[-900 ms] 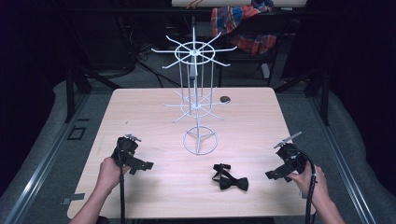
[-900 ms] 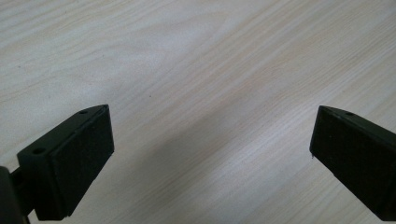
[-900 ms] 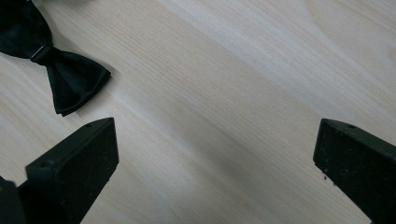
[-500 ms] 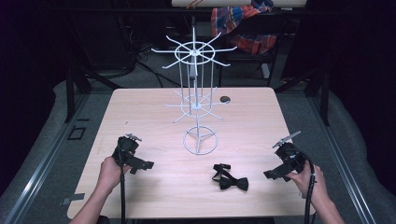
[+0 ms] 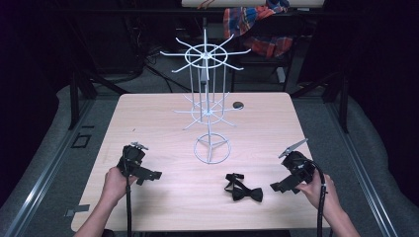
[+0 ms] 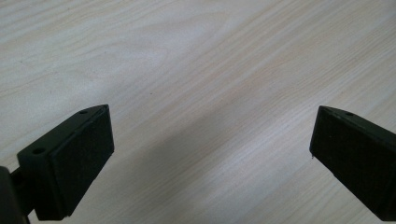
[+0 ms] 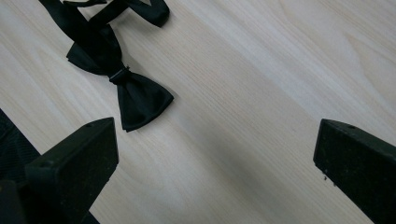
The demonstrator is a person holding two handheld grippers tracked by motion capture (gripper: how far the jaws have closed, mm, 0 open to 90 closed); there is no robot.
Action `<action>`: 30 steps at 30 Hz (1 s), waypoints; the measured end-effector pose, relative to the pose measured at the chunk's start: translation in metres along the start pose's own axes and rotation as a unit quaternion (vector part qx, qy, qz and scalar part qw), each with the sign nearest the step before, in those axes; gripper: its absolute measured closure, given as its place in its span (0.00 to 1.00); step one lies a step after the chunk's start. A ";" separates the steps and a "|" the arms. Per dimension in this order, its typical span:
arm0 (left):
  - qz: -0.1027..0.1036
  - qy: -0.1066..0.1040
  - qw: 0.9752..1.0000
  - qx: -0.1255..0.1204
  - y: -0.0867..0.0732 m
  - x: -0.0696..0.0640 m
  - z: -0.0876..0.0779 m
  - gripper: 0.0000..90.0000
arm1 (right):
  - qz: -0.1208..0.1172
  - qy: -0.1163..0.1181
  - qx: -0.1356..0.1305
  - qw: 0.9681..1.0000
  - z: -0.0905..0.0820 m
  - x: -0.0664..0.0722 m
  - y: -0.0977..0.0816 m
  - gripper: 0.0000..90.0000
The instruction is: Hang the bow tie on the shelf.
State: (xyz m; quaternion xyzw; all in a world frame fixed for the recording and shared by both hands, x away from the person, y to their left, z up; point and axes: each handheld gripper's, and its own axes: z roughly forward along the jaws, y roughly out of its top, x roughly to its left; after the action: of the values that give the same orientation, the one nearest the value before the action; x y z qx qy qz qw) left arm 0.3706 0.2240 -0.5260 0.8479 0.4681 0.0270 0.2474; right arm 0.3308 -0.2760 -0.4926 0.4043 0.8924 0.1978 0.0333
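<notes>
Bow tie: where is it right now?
In the high view the bow tie lies flat near the table's front edge, right of centre, between the wire rack's ring base and the right gripper, untouched.

Table (image 5: 148, 118) is showing pale wood-grain, smooth, matt with a soft sheen; bow tie (image 7: 122, 74) is looking like black cloth, slightly satiny, its strap the same; rack (image 5: 210, 106) is reading as thin white-coated metal wire, smooth; right gripper (image 7: 215, 168) is showing black matt plastic-looking jaws, pads faintly textured; left gripper (image 6: 210, 158) is looking the same.
</notes>
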 end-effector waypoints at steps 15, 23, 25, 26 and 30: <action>0.005 -0.005 1.000 0.007 0.001 0.000 0.003 0.00 | -0.036 0.017 0.001 0.999 0.002 0.025 0.026 0.00; 0.001 -0.004 1.000 0.006 0.000 0.000 0.002 0.00 | -0.056 0.025 -0.006 0.998 0.006 0.039 0.042 0.00; 0.001 -0.005 1.000 0.006 0.000 0.000 0.002 0.00 | -0.061 0.024 0.000 0.998 0.007 0.043 0.045 0.00; 0.003 -0.004 1.000 0.006 0.000 0.000 0.002 0.00 | -0.065 0.029 0.003 0.997 0.009 0.045 0.047 0.00; 0.001 -0.006 1.000 0.006 0.000 0.001 0.002 0.00 | -0.074 0.027 0.011 0.997 0.014 0.052 0.052 0.01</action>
State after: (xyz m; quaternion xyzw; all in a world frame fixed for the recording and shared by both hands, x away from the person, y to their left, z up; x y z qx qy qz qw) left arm 0.3714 0.2237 -0.5284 0.8500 0.4659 0.0190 0.2450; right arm 0.3358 -0.2025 -0.4802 0.3318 0.9227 0.1954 0.0194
